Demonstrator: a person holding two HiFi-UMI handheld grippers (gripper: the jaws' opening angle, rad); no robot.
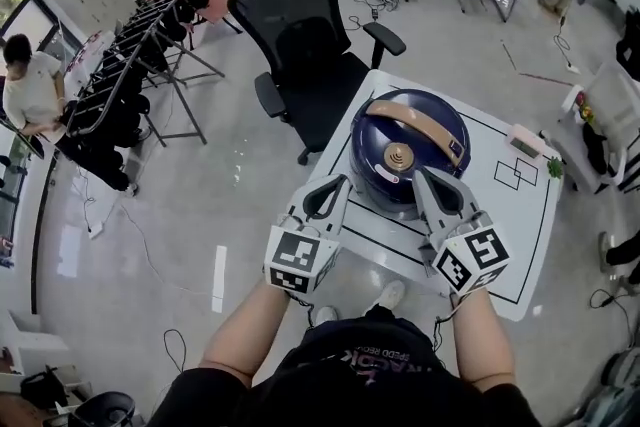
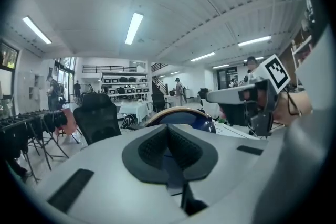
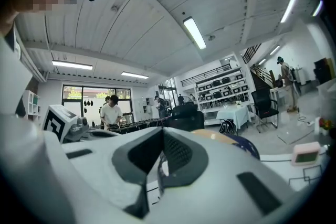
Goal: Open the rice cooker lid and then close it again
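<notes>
Here's the cooker [image 1: 405,150], dark blue, sitting on the white table [image 1: 520,245]. Its lid [image 1: 432,111] is down flat, the tan handle [image 1: 425,127] lies across the top, and a brass knob [image 1: 398,156] sits near the middle. A black chair [image 1: 300,35] stands just beyond the table.

Both grippers are up at the near side of the cooker. The left gripper [image 1: 336,186] sits just off its near-left edge, and in its own view the dark pads are pressed together with nothing between them, the cooker's dome showing ahead over the tips. The right gripper [image 1: 428,181] is at the near-right edge, its tip lying over the cooker's rim from above, and whether it touches, I can't tell. Its view shows the jaws pressed together too, empty, with the handle and blue lid peeking past them.

A small pink-and-white box [image 1: 525,140] rests at the table's far right, well apart from the cooker, beside two drawn rectangles [image 1: 515,173].
</notes>
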